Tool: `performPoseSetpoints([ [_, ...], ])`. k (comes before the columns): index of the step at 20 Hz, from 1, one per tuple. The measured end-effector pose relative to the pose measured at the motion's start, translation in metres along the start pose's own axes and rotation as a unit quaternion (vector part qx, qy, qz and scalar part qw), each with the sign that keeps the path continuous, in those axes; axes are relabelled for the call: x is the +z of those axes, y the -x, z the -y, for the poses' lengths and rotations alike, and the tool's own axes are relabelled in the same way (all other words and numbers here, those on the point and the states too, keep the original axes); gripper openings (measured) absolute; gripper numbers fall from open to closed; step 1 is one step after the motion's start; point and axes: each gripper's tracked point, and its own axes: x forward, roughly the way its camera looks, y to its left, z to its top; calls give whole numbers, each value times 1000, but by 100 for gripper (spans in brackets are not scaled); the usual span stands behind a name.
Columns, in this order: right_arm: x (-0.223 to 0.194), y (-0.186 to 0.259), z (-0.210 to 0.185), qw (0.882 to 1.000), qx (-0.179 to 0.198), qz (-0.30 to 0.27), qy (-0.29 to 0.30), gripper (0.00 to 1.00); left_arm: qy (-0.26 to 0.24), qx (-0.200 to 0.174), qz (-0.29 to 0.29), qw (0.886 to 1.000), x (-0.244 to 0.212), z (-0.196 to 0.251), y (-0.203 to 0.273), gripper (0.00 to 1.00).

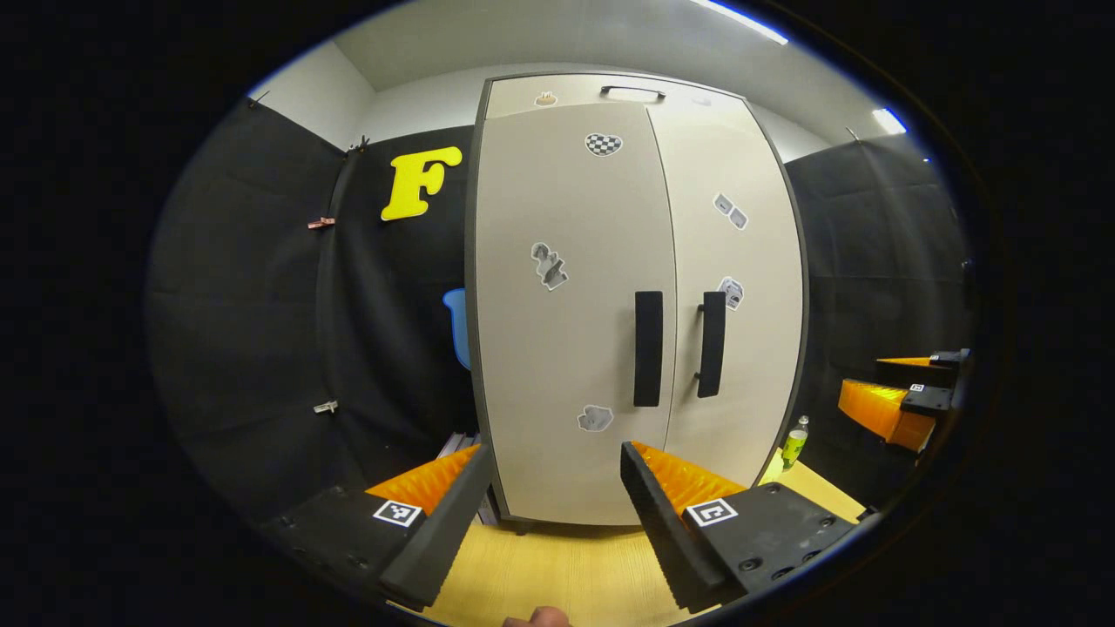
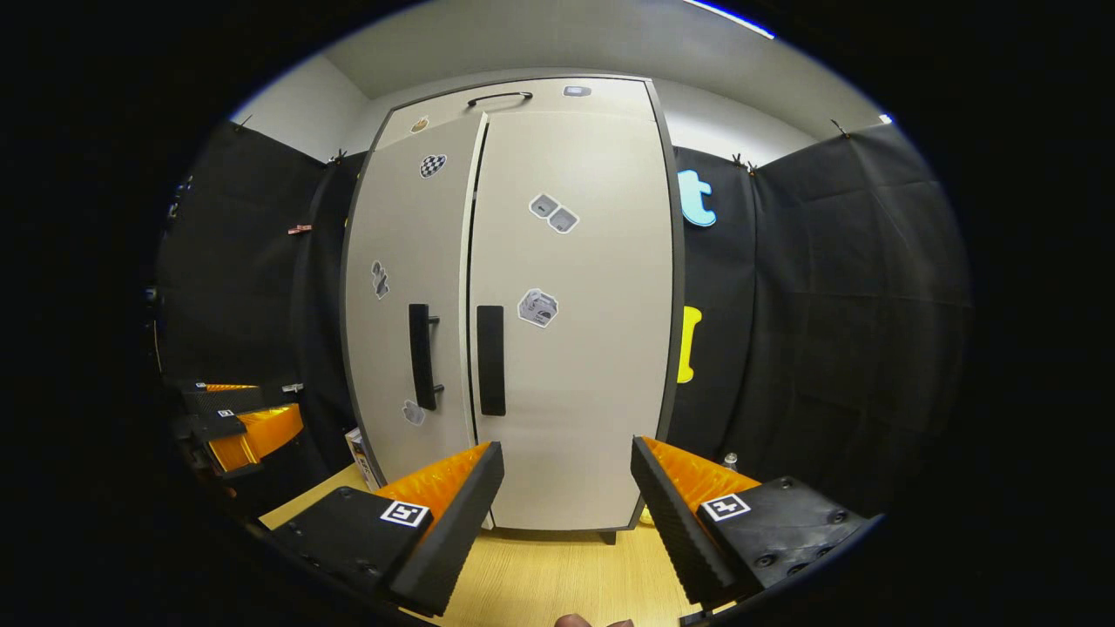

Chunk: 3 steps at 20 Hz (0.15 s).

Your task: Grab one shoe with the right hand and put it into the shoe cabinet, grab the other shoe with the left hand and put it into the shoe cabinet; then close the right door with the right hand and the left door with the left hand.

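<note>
Hand-held grippers (image 1: pixel 553 488) (image 2: pixel 566 488) agape; cabinet (image 1: pixel 566 348) closed

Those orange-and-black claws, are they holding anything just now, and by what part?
Nothing is held. The left gripper and the right gripper both stand open with bare gaps, facing the shoe cabinet, apart from its handles.

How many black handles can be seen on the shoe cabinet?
3: one vertical handle on the left door, one on the right door, and a horizontal top handle above both. Others may be hidden.
</note>
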Motion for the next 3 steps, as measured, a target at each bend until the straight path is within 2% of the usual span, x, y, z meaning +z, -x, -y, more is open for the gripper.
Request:
performPoseSetpoints([
  [3,0,0,0,1000,0,0,0,97,-2,0,2,1000,1,1,1,95],
])
